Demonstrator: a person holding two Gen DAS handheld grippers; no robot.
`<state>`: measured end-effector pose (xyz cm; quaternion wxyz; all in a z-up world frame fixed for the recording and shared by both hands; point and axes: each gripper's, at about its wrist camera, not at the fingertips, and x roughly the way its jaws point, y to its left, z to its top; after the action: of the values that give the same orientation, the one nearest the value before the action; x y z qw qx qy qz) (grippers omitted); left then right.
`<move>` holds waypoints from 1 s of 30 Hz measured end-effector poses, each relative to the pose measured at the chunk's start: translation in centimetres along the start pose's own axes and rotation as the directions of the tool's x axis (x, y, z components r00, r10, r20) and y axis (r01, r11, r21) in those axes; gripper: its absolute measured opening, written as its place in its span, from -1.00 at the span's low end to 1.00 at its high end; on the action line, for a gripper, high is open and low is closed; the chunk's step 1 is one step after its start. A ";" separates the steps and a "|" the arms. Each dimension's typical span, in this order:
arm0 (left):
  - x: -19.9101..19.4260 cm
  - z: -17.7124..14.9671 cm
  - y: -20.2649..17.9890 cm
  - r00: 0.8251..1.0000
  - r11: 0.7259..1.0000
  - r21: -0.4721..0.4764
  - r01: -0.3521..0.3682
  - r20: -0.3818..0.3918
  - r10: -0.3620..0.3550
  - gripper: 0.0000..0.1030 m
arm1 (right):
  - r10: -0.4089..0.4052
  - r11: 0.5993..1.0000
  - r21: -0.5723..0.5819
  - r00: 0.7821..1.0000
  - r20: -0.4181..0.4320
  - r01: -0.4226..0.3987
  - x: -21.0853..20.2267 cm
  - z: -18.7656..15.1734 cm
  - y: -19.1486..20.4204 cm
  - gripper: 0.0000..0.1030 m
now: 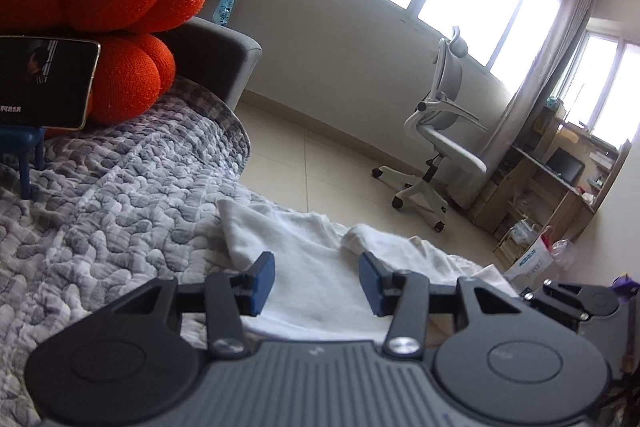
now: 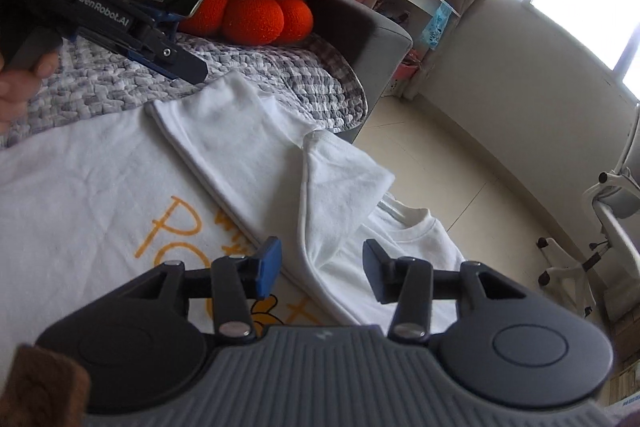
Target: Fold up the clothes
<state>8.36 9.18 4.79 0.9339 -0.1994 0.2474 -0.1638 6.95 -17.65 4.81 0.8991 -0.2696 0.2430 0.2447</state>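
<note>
Both tongs [image 1: 316, 283] [image 2: 320, 273] open, above white T-shirt [image 2: 100, 167]

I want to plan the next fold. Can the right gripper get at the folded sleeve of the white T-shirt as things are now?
Probably yes. The right gripper is open and empty, just above the folded sleeve of the white T-shirt, with nothing between them. The left gripper is off to the side over the quilt.

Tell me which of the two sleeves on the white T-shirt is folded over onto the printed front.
The left-hand sleeve in the right wrist view, lying across the white T-shirt beside the orange lettering. The other sleeve lies toward the collar.
</note>
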 end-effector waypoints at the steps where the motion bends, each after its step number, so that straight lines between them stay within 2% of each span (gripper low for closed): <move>1: 0.0 0.3 -0.3 1.000 1.000 -0.014 0.016 0.000 -0.016 -0.06 | 0.000 1.000 0.017 1.000 0.002 0.000 0.0 0.0 -0.1 -0.08; 4: 1.0 1.1 -1.2 0.998 0.997 -0.050 0.055 -0.039 -0.057 0.09 | 0.004 0.998 0.057 1.000 0.010 -0.004 0.2 0.0 -0.1 -0.08; 8: 3.3 1.2 -2.4 0.992 0.994 -0.091 0.065 -0.101 -0.074 0.10 | 0.013 0.998 0.065 1.000 0.014 -0.014 0.9 0.7 0.3 -0.08; 11: 4.3 0.8 -2.5 0.990 0.988 -0.143 0.061 -0.114 -0.077 0.10 | 0.017 0.998 0.053 1.000 0.023 -0.018 1.0 2.3 1.0 -0.08; 14: 4.9 0.7 -1.9 0.989 0.977 -0.209 0.047 -0.126 -0.075 0.10 | 0.033 0.998 0.045 0.998 -0.056 -0.031 3.1 3.9 1.4 -0.12; 15: 5.0 0.7 -1.6 0.989 0.971 -0.233 0.045 -0.128 -0.076 0.10 | 0.039 0.998 0.044 0.995 -0.087 -0.035 3.9 4.4 1.5 -0.22; 16: 5.0 0.8 -1.2 0.988 0.966 -0.256 0.045 -0.128 -0.081 0.10 | 0.032 0.998 0.052 0.994 -0.107 -0.026 4.6 4.7 1.5 -0.51; 18: 4.8 0.9 -0.6 0.987 0.954 -0.294 0.053 -0.128 -0.094 0.10 | 0.000 0.997 0.082 0.991 -0.135 0.011 5.6 5.0 1.1 -0.85; 19: 4.7 1.0 -0.3 0.987 0.948 -0.313 0.057 -0.128 -0.101 0.10 | -0.009 0.994 0.103 0.993 -0.121 0.021 5.5 5.0 0.9 -0.91; 22: 4.6 0.8 0.6 0.981 0.921 -0.381 0.083 -0.134 -0.143 0.23 | -0.008 0.992 0.126 1.000 0.024 0.005 2.9 4.7 1.3 -0.91; 24: 4.8 0.1 1.0 0.967 0.886 -0.448 0.121 -0.148 -0.206 0.31 | -0.001 0.994 0.106 0.996 0.088 -0.008 1.5 4.1 2.2 -0.91; 26: 5.4 -0.9 1.1 0.955 0.852 -0.505 0.138 -0.162 -0.250 0.37 | 0.009 0.997 0.078 0.994 0.113 -0.018 1.0 3.5 3.1 -0.91; 30: 5.9 -1.6 0.6 0.960 0.853 -0.512 0.103 -0.172 -0.220 0.37 | 0.024 0.997 0.075 0.994 0.108 -0.033 1.0 3.0 3.5 -0.91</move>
<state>12.49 6.81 0.88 0.7995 -0.4340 0.3672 -0.1941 6.63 -13.00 5.19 0.9169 -0.2180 0.2076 0.2621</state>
